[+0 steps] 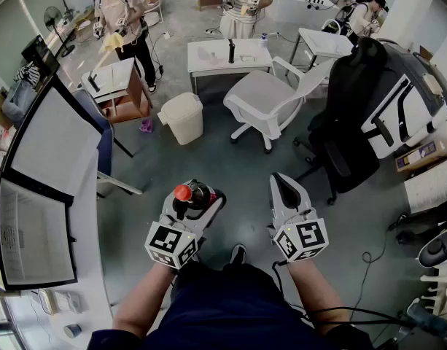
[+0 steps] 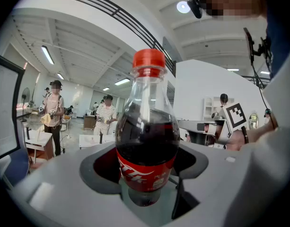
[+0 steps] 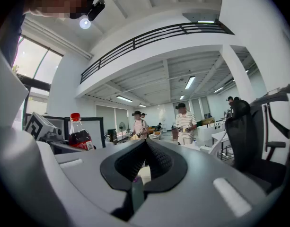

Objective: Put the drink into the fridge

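Two hand-held grippers are held out side by side, low over the grey floor [image 1: 241, 170]. The left hand-held gripper [image 1: 201, 195] is clamped on a cola bottle [image 1: 190, 194]. In the left gripper view the bottle is seen upright between the dark pads, squeezed around its red label, with the red cap on top and dark drink filling it up to the shoulder. The right hand-held gripper [image 1: 281, 184] is clenched on nothing, pad tips pressed together. The bottle is also caught off to the left in the right gripper view. Further off, a white chair [image 1: 263, 97], a bin [image 1: 183, 117] and a black chair [image 1: 358, 115] are parked on the floor. Monitors [image 1: 41, 195] are lined up on the desk [image 1: 92, 283] at left.
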`<control>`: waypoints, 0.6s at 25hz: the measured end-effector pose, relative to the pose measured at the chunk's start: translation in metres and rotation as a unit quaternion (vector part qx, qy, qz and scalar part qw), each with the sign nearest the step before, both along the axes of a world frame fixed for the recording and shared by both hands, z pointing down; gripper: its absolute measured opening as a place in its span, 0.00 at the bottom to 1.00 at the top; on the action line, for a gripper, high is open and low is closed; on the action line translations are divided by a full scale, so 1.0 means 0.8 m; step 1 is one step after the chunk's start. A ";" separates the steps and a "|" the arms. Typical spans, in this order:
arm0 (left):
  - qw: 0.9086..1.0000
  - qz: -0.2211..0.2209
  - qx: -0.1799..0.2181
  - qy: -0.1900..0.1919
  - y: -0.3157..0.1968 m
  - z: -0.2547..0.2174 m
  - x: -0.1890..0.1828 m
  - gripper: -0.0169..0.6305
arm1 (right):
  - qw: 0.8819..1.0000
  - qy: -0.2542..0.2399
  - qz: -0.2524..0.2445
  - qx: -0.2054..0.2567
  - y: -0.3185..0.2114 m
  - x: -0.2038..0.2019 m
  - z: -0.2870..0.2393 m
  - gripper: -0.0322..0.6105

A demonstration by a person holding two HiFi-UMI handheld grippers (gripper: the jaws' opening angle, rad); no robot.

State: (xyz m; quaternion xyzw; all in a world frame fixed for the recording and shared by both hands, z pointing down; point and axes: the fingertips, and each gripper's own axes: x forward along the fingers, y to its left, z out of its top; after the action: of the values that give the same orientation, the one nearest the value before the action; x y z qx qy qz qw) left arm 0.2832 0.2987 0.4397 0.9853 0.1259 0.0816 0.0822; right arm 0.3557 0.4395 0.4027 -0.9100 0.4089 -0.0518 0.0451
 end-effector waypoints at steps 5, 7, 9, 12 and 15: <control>0.999 0.025 0.021 -0.014 0.030 0.005 0.026 0.51 | 0.999 -0.009 0.039 0.010 0.061 0.036 0.013 0.06; 0.999 0.035 0.018 -0.023 0.036 0.011 0.032 0.51 | 0.999 -0.017 0.048 0.012 0.072 0.043 0.019 0.06; 0.999 0.036 0.016 -0.031 0.040 0.018 0.034 0.51 | 0.998 -0.026 0.052 0.013 0.077 0.044 0.024 0.06; 0.999 0.029 0.012 -0.035 0.035 0.023 0.031 0.51 | 0.998 -0.031 0.050 0.016 0.072 0.044 0.029 0.06; 0.999 0.016 0.017 -0.031 0.020 0.026 0.032 0.51 | 0.998 -0.034 0.048 0.016 0.058 0.053 0.034 0.06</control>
State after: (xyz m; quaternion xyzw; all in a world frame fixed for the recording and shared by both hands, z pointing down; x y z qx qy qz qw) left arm 0.3086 0.3147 0.4603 0.9815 0.1373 0.1152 0.0678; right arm 0.3980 0.4859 0.4299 -0.9256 0.3634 -0.0737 0.0763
